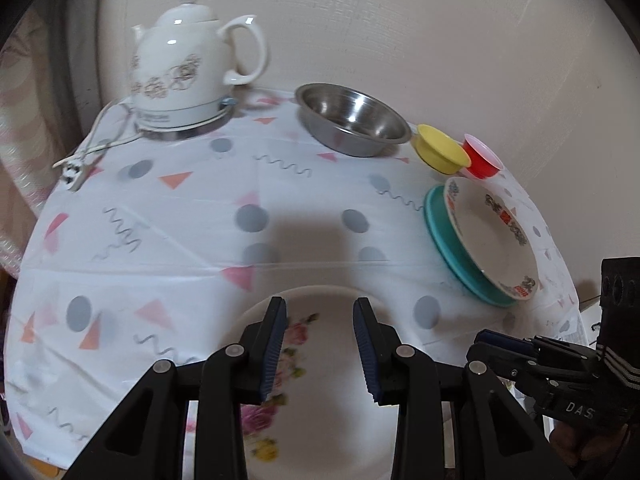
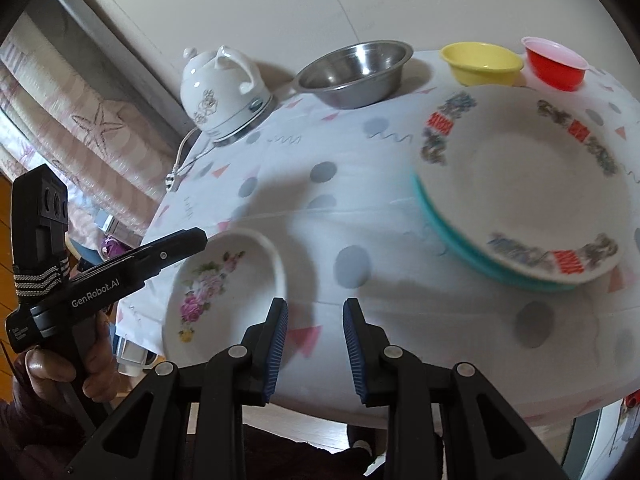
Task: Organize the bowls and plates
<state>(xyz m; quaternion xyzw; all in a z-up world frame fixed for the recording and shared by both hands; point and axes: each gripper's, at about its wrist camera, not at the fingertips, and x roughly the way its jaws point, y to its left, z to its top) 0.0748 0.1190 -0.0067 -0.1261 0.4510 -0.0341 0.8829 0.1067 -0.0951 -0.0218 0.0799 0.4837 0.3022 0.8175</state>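
A white rose-patterned plate (image 1: 320, 360) lies at the table's near edge, also in the right wrist view (image 2: 224, 292). My left gripper (image 1: 320, 308) is open just above it, holding nothing; it shows from the side in the right wrist view (image 2: 196, 238). A white plate with a red and grey rim pattern (image 1: 492, 236) rests on a teal plate (image 1: 448, 248) at the right, also seen in the right wrist view (image 2: 520, 184). Along the back stand a steel bowl (image 1: 352, 120), a yellow bowl (image 1: 440, 150) and a red bowl (image 1: 482, 160). My right gripper (image 2: 316, 308) is open and empty above the front edge.
A white ceramic kettle (image 1: 192, 64) stands on its base at the back left, its cord and plug (image 1: 74, 168) trailing over the patterned tablecloth (image 1: 200, 208). A wall is close behind the table. The floor shows below the front edge (image 2: 304, 428).
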